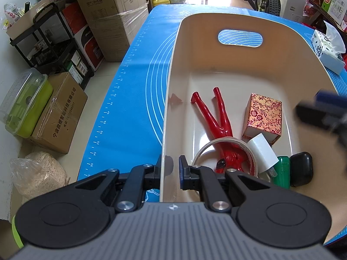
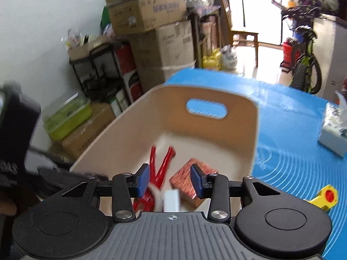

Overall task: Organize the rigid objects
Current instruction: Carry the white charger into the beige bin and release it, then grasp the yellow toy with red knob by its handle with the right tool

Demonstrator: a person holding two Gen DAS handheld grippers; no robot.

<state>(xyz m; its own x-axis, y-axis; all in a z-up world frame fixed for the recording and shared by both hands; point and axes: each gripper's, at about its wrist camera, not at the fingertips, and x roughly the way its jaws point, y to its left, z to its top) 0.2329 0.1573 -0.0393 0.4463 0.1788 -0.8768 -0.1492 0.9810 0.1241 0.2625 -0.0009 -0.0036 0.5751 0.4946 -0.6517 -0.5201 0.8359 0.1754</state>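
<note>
Left gripper [image 1: 169, 169] jaws clamped on cream bin [image 1: 171, 82] wall, right gripper [image 2: 170, 181] jaws apart, empty

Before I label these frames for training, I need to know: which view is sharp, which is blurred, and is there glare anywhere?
Left wrist view: sharp on the beige bin and red pliers; only the right gripper at the edge is smeared. Right wrist view: motion-blurred throughout, patterned box streaked, window overexposed. Both bend straight edges, fisheye-style.
</note>
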